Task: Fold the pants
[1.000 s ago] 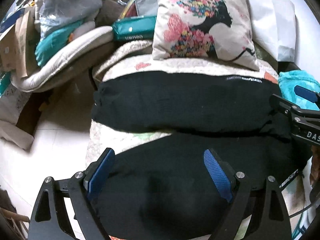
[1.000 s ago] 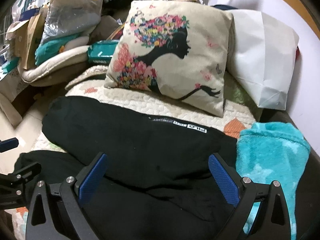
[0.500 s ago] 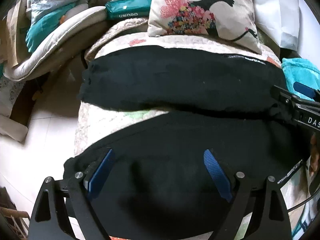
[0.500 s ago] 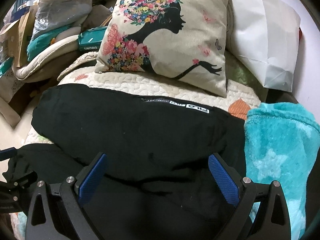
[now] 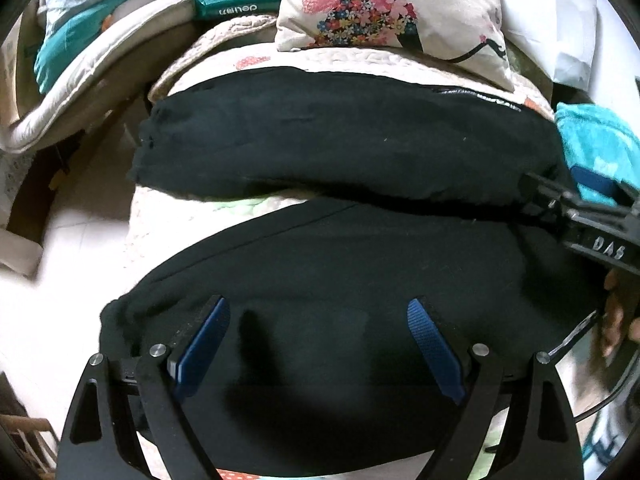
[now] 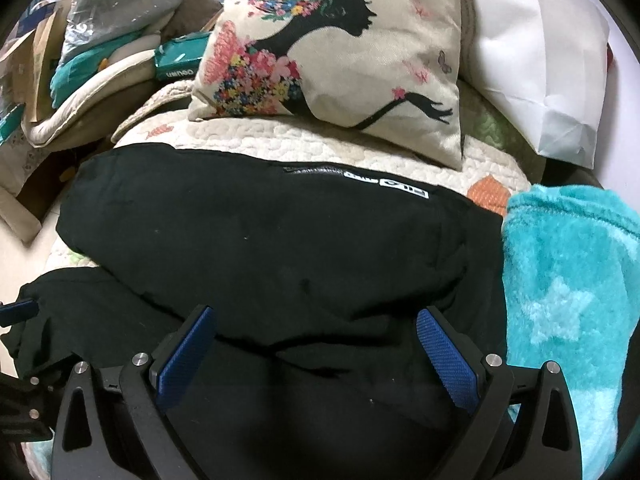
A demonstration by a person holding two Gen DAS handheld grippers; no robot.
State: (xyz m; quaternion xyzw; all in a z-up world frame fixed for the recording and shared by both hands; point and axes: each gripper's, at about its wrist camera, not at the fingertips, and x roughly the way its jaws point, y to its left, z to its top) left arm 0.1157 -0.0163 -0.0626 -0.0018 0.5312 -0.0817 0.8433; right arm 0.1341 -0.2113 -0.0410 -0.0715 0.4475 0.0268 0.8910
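Jaws spread wide, the left gripper (image 5: 318, 326) hangs over the near leg of the black pants (image 5: 344, 148), whose lower edge it hides; both legs lie across the quilted bed (image 5: 168, 220).

The right gripper (image 6: 316, 334), likewise parted, hovers above the soft matte waist end, beside a fluffy teal blanket (image 6: 568, 280) at the bed's right edge.

Indoor light, fairly bright, soft. Strong fisheye bend and black vignette at frame corners. Black pants (image 5: 340, 248) swallow detail; soft shadows fall just ahead of the left gripper (image 5: 318, 320). White bag (image 6: 536, 60) far right of the right gripper (image 6: 316, 332) nearly blown out. Floor (image 5: 60, 280) left of the left gripper smeared, overexposed.
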